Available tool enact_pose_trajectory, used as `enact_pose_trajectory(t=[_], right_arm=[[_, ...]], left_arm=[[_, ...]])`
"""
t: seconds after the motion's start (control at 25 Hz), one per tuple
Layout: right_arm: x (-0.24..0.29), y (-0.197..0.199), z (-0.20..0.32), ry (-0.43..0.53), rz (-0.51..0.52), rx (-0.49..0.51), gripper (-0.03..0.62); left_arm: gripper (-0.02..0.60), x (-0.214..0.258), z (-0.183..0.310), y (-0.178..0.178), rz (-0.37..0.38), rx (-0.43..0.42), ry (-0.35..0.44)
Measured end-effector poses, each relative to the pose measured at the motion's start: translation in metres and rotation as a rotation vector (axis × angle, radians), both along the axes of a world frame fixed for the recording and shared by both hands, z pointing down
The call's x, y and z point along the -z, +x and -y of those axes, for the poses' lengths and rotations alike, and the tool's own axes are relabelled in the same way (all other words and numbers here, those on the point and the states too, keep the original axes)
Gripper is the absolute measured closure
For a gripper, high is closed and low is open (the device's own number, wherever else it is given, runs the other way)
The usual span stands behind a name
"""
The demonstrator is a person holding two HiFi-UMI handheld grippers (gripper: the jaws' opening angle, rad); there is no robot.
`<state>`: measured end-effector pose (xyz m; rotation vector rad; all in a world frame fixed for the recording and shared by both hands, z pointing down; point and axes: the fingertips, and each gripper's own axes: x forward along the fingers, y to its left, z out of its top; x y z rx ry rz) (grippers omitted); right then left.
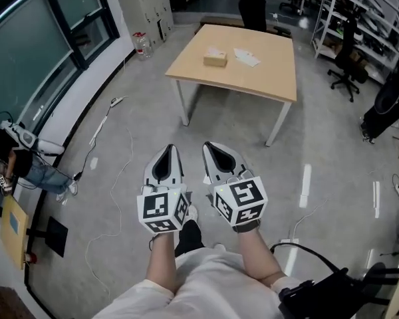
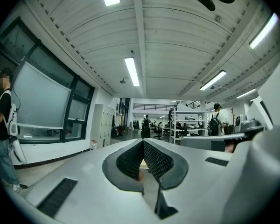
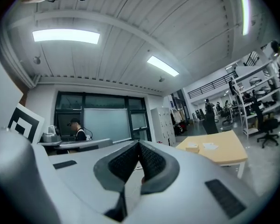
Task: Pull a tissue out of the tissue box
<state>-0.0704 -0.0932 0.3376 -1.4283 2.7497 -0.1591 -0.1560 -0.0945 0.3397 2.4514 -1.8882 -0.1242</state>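
Left gripper [image 2: 143, 143]: jaws closed, ribbed pads meet at the tips, nothing between them. Right gripper [image 3: 139, 146]: jaws shut tight too, and empty. In the head view both grippers are level and side by side, just apart, in front of the person's torso over the grey floor [image 1: 153, 121]. Left marker cube [image 1: 163, 209] and right marker cube [image 1: 241, 200] sit at the wrist ends, with bare forearms behind them.

The tissue box [image 1: 215, 59] stands on the light wooden worktop [image 1: 259, 82], well apart from both grippers, with open floor between. The box is on the far left part of the worktop. A pale tuft on top looks like a tissue, but it is too small to be sure. Loose white sheets [image 1: 247, 57] lie just beside the box, on its right. The right gripper view shows the worktop to the right of the jaws, with the box and sheets on it. In the left gripper view the jaws hide most of it.

Around the worktop:
- A black office chair [image 1: 344, 72] stands off the right side.
- White shelving [image 1: 359, 8] is behind the chair.
- A clear water jug [image 1: 141, 44] stands on the floor by the wall, left of the worktop.
- A white cable [image 1: 105, 121] trails across the floor on the left.
- A person [image 1: 16, 155] stands at the far left by the dark windows [image 1: 33, 52], in a dark top and jeans.

Long ceiling lights are on in both gripper views.
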Motion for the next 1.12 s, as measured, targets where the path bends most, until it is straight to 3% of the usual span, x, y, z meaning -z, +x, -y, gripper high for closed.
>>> enact_pose_trajectory(t=[0.28, 0.52, 0.92, 1.12], right_arm=[[-0.02, 0.018, 0.113, -0.022, -0.014, -0.084, 0.592], [-0.008, 0.015, 0.222, 0.025, -0.129, -0.171, 0.592], [0.016, -0.021, 0.37, 0.048, -0.129, -0.276, 0.592], [0.007, -0.012, 0.421, 0.016, -0.14, -0.305, 0.592]], left_arm=[[0.583, -0.021, 0.122, 0.025, 0.003, -0.122, -0.011], [0.583, 0.005, 0.237, 0.033, -0.022, -0.202, 0.026], [0.583, 0.022, 0.386, -0.026, -0.006, -0.225, 0.05], [0.583, 0.009, 0.438, -0.023, -0.01, -0.244, 0.017]])
